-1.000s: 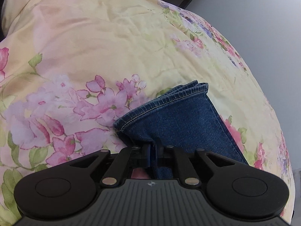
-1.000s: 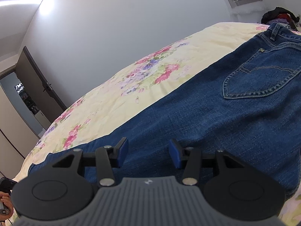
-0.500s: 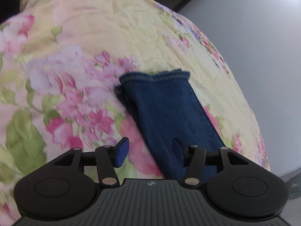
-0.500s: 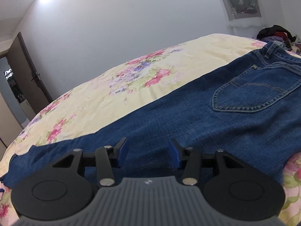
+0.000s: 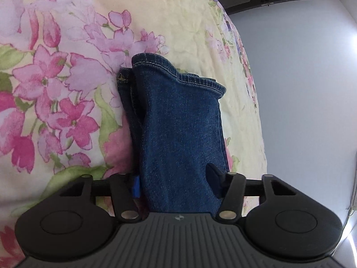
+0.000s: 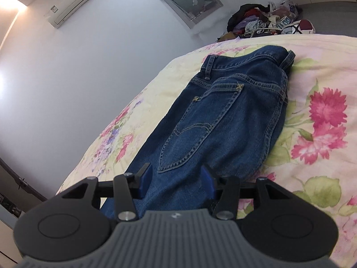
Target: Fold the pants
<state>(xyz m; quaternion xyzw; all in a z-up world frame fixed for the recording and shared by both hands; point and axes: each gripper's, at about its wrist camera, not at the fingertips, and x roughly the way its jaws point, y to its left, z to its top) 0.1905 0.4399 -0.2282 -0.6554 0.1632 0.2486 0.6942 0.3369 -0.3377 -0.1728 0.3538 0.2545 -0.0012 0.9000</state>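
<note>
Blue jeans lie folded lengthwise on a floral bedspread. In the left wrist view the stacked leg cuffs (image 5: 178, 120) run away from me, and my left gripper (image 5: 175, 184) is open with the leg fabric between its spread fingers. In the right wrist view the seat with its back pocket (image 6: 223, 120) and waistband lies ahead. My right gripper (image 6: 177, 182) is open, its fingers straddling the thigh part of the jeans.
The floral bedspread (image 5: 67, 102) covers the bed; its edge (image 5: 254, 102) drops off beside a grey wall just right of the jeans. A pile of clothes (image 6: 267, 20) lies beyond the bed's far end. An air conditioner (image 6: 73, 0) hangs on the wall.
My left gripper let go of the cuffs, opened, and now straddles the leg near the cuffs. My right gripper swung to face along the jeans toward the waistband, still open.
</note>
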